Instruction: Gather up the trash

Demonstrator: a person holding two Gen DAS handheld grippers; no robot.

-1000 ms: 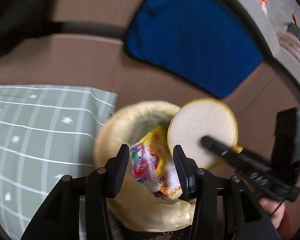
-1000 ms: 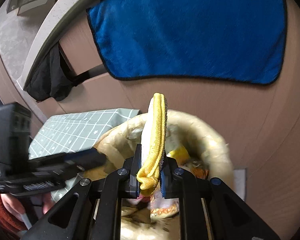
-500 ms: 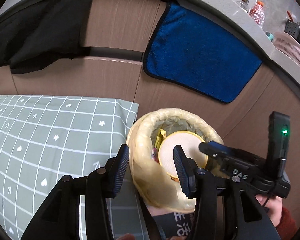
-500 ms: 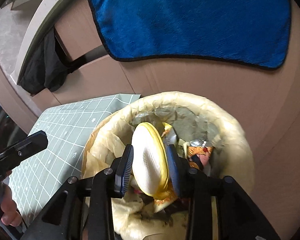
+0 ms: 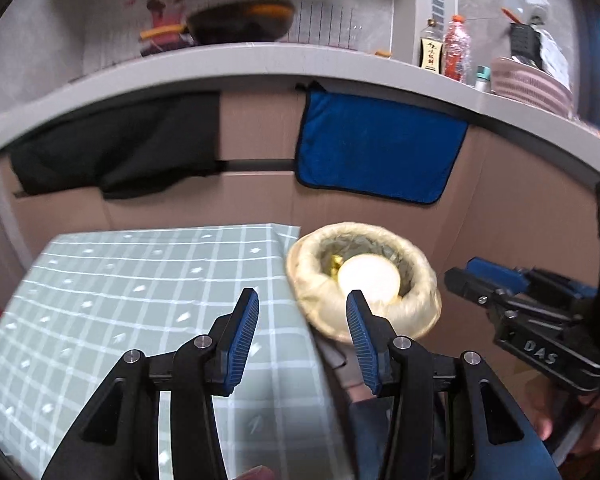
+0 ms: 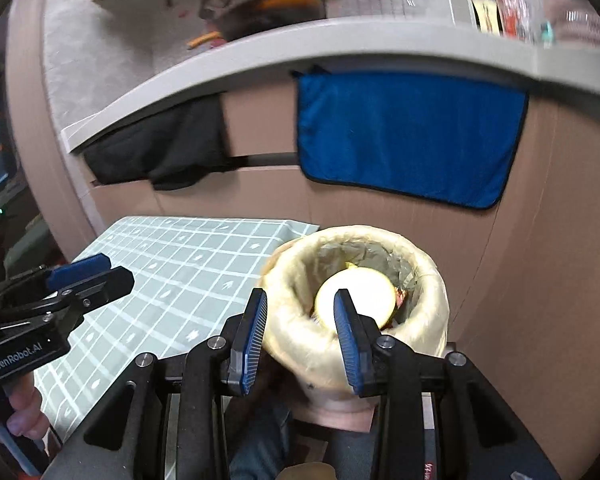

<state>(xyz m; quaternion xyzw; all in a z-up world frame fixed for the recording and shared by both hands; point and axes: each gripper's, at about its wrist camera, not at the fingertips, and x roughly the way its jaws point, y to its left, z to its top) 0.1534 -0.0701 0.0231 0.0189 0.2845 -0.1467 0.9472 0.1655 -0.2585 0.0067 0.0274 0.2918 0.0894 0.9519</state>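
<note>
Round pad (image 6: 356, 294): a pale disc with a yellow rim, it lay flat on top of the other rubbish inside the bin, free of both claws.
Bin (image 6: 432, 304): lined with a cream bag rolled over its rim, it stood just beside the corner of the table, below the blue towel.
Right gripper (image 6: 300, 332): its jaws stood wide apart and held nothing, hovering above the bin's near rim.
Left gripper (image 5: 302, 334): its jaws were spread wide and empty, over the table edge next to the bin.
Table (image 5: 120, 300): covered in a green grid-pattern cloth.
Blue towel (image 6: 408, 136): hung on the brown cabinet front under the counter.
Black cloth (image 5: 116, 152): draped to the towel's left.
</note>
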